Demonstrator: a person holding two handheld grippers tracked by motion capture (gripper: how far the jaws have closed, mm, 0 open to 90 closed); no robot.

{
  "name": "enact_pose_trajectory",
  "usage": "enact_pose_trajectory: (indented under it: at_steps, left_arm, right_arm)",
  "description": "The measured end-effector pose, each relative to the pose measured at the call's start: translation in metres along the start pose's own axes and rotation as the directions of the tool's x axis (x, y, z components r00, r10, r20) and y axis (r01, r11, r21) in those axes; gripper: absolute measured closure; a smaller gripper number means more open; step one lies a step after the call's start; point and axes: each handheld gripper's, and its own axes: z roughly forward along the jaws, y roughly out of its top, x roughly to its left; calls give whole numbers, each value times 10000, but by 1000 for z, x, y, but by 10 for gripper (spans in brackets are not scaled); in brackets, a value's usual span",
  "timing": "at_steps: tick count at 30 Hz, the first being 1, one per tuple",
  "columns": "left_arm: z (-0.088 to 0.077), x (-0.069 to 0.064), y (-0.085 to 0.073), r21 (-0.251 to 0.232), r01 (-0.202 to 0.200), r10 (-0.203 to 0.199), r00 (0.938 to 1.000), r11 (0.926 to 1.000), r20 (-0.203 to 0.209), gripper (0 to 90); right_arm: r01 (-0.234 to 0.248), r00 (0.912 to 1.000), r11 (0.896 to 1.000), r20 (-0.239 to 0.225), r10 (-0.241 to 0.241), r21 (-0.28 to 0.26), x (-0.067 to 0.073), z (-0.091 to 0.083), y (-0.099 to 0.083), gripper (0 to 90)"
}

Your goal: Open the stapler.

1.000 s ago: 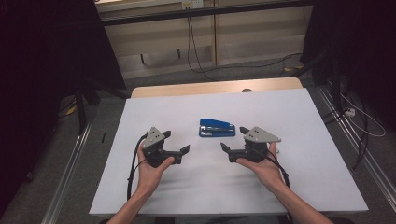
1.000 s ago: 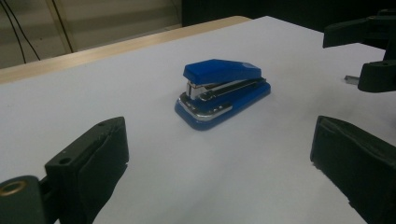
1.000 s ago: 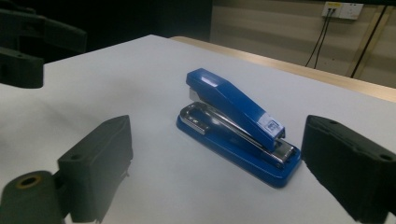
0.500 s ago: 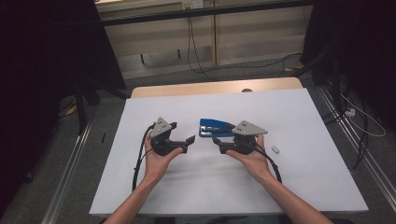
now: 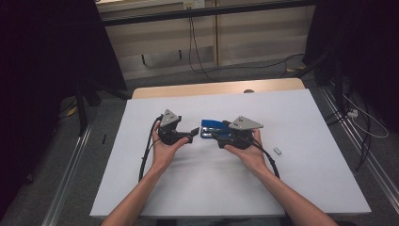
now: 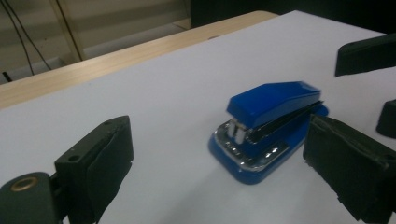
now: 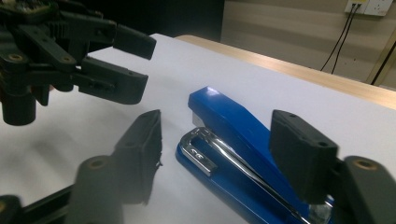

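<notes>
Both tongs closer to stapler (image 5: 212,128), right tongs (image 5: 217,137) closing, straddling it

A blue stapler (image 5: 214,128) with bright metal parts lies on a white table (image 5: 306,188) with a light wood far edge.

We work bare-armed, no sleeves. Each of us holds a black gripper: the left gripper (image 5: 192,135) and right gripper (image 5: 214,136) carry grey three-cornered plates on top, trail black cables, and end in blocky black jaws with padded faces, small screw holes and brass-coloured pivot bushings.
</notes>
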Motion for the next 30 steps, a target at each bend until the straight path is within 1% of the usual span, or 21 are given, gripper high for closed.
enact_pose_trajectory:
  at_steps: [1,2,3,5,6,7,9,10,12,14,15,17,18,20,21,22,23,25,26,28,30]
  left_arm:
    - [1,3,-2,69,103,-103,9999,9999,-83,68]
    - [1,3,-2,69,103,-103,9999,9999,-83,67]
    - [0,5,-1,-4,64,-64,9998,10000,-196,69]
    - [-1,6,-1,-63,105,-107,9997,9999,-204,74]
    - [-1,6,-1,-63,105,-107,9997,9999,-204,74]
    - [-1,7,-2,53,-74,75,9997,10000,-247,74]
    - [0,7,-3,126,-38,42,9996,9999,-291,74]
    - [0,8,-4,154,26,-23,9997,9999,-235,73]
    - [-1,8,-4,171,69,-66,9998,9998,-197,72]
    - [0,9,-5,230,5,1,9996,9997,-273,71]
    - [1,10,-6,205,60,-54,9995,9998,-304,71]
    - [1,10,-7,262,23,-15,9996,9997,-299,66]
    - [2,10,-7,306,22,-12,9995,9995,-302,70]
    - [4,8,-8,424,-207,219,9994,9989,-275,100]
    - [5,7,-8,472,-207,221,9993,9987,-295,109]
    - [7,6,-8,473,-111,126,9994,9988,-315,119]
    - [7,6,-8,473,-111,126,9994,9988,-315,133]
    - [13,1,-8,450,-173,190,9991,9988,-381,176]
    - [13,1,-8,450,-173,190,9991,9988,-381,212]
    - [17,-1,-10,633,-186,201,9995,9978,-225,285]
    - [17,-1,-9,664,-149,158,9998,9977,-131,371]
  right_arm:
    - [-110,9999,9999,-96,109,-113,-2,2,-1,437]
    - [-110,9999,9999,-96,109,-113,-2,2,-1,437]
    - [-222,9997,9997,-32,221,-143,-3,4,-2,482]
    - [-28,9997,9999,242,32,-164,-4,5,-3,550]
    - [-160,9995,9997,270,165,-178,-5,6,-3,571]
    - [-299,9995,9994,125,301,-191,-5,6,-4,615]
    - [-429,9991,9989,-36,428,-164,-6,8,-6,667]
    - [-463,9988,9989,-154,461,-118,-6,9,-7,681]
    - [-211,9991,9998,-360,214,66,-3,12,-9,720]
    - [11,9993,9999,-366,-5,158,0,13,-9,772]
    - [-55,9992,9998,-384,61,176,0,14,-9,812]
    - [-56,9994,9997,-342,64,244,0,16,-9,880]
    - [-101,9994,9996,-326,110,275,0,17,-9,900]
    - [-133,9991,9991,-386,149,408,-1,20,-9,900]
    - [-177,9988,9987,-441,198,486,-2,21,-8,900]
    - [-283,9986,9977,-423,309,619,-1,22,-7,900]
    - [-289,9986,9971,-426,319,700,-1,24,-7,900]
    - [-160,9989,9962,-436,198,860,-1,26,-6,900]
    - [-124,9989,9954,-440,166,950,-2,28,-6,900]
    - [-89,9989,9946,-455,136,1031,-2,30,-6,900]
    - [-111,9987,9943,-474,161,1058,-2,32,-5,900]
